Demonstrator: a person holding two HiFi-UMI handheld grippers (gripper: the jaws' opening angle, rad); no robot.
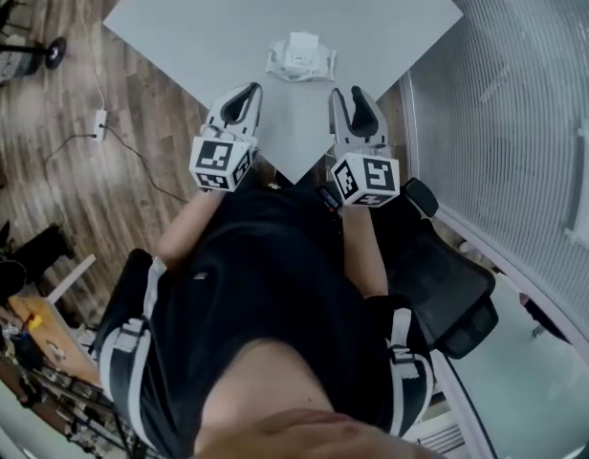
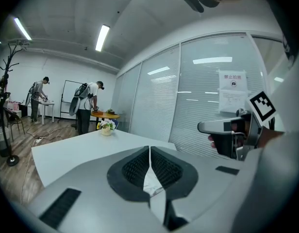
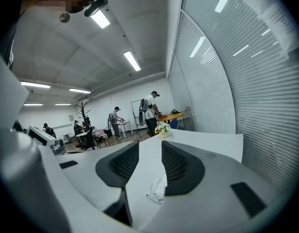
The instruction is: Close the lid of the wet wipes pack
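Note:
The wet wipes pack (image 1: pixel 300 57), white and crumpled, lies on the white table (image 1: pixel 208 27) ahead of both grippers. Neither gripper touches it. My left gripper (image 1: pixel 245 98) hovers over the table's near corner, its jaws closed together with nothing in them. In the left gripper view, the left gripper (image 2: pixel 149 149) shows only a sliver of the pack (image 2: pixel 150 184) through the slit. My right gripper (image 1: pixel 350 101) hangs beside it, jaws apart and empty. In the right gripper view, the right gripper (image 3: pixel 150 148) frames the pack (image 3: pixel 158 191), which rests on the table beyond the jaws.
A small flower pot (image 2: pixel 106 127) stands at the table's far end. A glass partition with blinds (image 1: pixel 524 113) runs along the right. A black office chair (image 1: pixel 438 290) sits behind me at right. Cables and a power strip (image 1: pixel 100 122) lie on the wood floor at left.

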